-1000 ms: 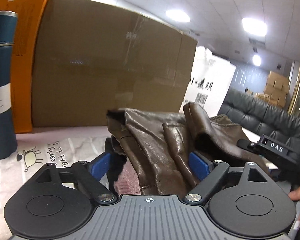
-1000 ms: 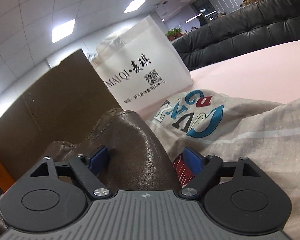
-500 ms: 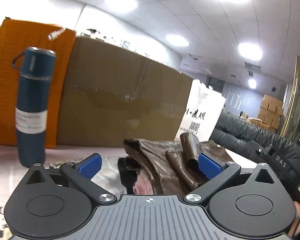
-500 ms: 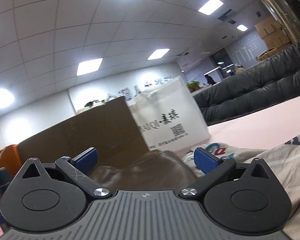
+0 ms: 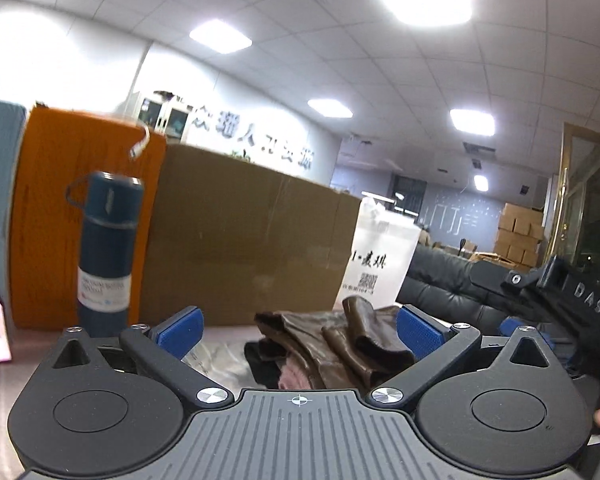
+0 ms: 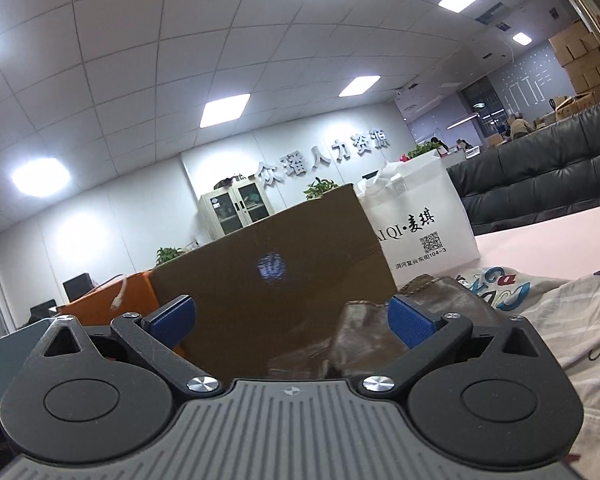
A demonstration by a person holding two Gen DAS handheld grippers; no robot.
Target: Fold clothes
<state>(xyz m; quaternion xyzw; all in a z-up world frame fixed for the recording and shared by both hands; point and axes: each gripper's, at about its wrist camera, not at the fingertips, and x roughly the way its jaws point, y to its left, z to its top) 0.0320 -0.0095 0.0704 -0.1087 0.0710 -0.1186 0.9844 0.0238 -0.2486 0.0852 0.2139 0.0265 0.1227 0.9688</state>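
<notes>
A folded brown leather garment (image 5: 340,348) lies on the table ahead, on top of a black and a pink piece. My left gripper (image 5: 298,330) is open and empty, raised and pulled back from it. The right gripper's body (image 5: 560,292) shows at the right of this view. In the right wrist view the same brown garment (image 6: 380,332) lies low ahead. My right gripper (image 6: 290,320) is open and empty above it. A beige printed cloth (image 6: 560,308) lies to its right.
A large cardboard box (image 5: 240,256) stands behind the clothes, with an orange box (image 5: 52,216) and a blue flask (image 5: 106,252) to its left. A white shopping bag (image 5: 380,264) and a black sofa (image 6: 540,188) are at the right. The pink tabletop (image 6: 560,236) extends right.
Both grippers opened wider, let go of the brown garment and lifted up and back. The garment now lies lower and farther off in both views.
</notes>
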